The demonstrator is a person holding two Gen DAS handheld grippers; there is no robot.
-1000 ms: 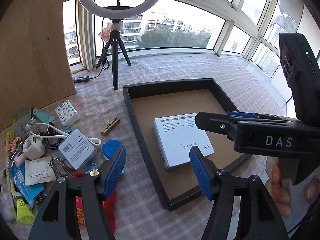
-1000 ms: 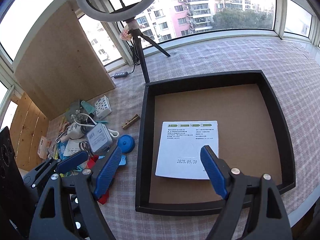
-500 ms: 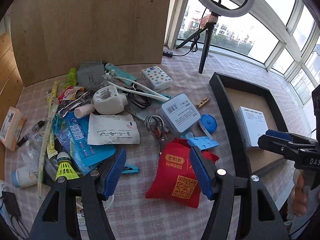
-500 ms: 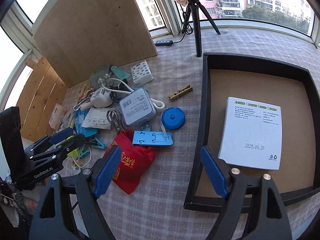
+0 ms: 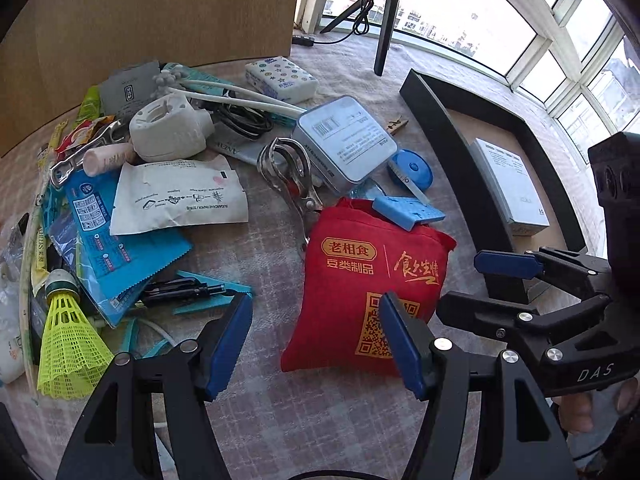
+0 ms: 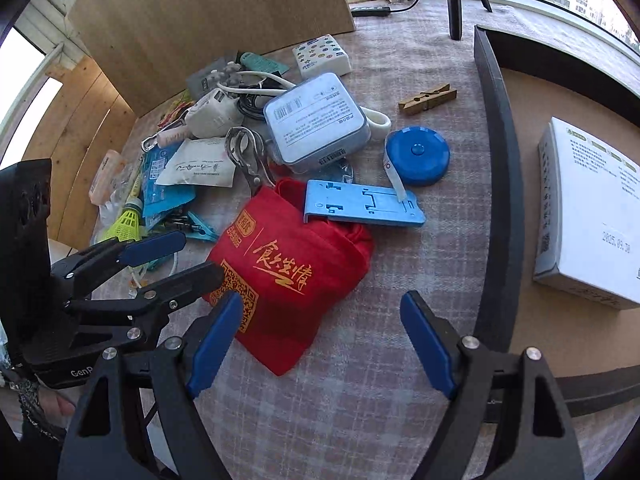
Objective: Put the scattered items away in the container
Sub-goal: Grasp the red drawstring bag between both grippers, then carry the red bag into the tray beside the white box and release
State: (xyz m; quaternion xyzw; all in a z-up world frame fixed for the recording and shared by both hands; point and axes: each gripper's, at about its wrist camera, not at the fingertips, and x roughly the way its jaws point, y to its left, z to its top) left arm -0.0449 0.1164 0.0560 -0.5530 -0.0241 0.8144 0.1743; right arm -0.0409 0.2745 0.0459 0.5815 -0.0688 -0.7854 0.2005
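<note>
Scattered items (image 5: 180, 184) crowd the bench beside the black tray (image 6: 496, 128); both tools, left tool (image 5: 316, 340) and right tool (image 6: 320, 340), hang spread and empty over the red pouch (image 6: 288, 276), likeliest next pick.

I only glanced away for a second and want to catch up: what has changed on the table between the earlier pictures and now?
Both grippers swung away from the black tray and came down over the clutter. The left gripper and the right gripper now hover open at the red bag. Nothing was gripped or released. The white box stays in the tray, and the pile lies as before.
</note>
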